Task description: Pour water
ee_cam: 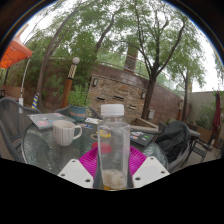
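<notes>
A clear plastic bottle (113,150) with a white cap stands upright between my fingers, and my gripper (112,166) is shut on it, the pink pads (91,160) pressing on both sides. It looks held above the round glass table (45,148). A white mug (66,132) sits on the table beyond and to the left of the bottle, apart from it. The bottle's lower part hides the fingertips.
A book or paper (45,121) lies behind the mug. Dark metal chairs (182,142) stand to the right of the table and another at its left (10,125). Beyond are a brick wall (125,90), trees and a white lamp post (73,75).
</notes>
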Demonstrator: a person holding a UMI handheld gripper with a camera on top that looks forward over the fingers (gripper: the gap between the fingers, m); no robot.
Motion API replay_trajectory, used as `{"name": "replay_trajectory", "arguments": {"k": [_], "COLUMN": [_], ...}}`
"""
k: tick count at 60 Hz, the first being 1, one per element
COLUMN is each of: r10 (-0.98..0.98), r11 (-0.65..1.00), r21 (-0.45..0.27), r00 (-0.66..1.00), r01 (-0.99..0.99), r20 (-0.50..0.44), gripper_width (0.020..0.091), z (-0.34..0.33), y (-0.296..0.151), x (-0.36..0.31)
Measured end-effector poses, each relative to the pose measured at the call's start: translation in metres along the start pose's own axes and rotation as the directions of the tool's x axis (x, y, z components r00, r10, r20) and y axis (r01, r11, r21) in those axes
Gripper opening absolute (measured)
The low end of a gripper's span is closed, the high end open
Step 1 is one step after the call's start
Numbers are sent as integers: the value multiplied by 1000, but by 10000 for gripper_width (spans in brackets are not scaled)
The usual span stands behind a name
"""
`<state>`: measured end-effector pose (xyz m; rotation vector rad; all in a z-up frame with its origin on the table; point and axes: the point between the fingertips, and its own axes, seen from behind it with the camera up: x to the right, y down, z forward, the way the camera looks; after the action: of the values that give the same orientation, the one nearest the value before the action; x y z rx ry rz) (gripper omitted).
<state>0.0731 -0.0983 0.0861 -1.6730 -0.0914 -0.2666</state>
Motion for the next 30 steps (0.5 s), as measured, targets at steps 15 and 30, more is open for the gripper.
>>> {"name": "replay_trajectory", "arguments": {"k": [15, 30], "r10": [-792, -938], "r11": [610, -289], "r21": [-64, -109], "r00": [604, -304], "r01": [790, 951], "r20": [-94, -166], "gripper_width": [387, 388], "z": [67, 110], "y": [-54, -115], "x": [-13, -62]}}
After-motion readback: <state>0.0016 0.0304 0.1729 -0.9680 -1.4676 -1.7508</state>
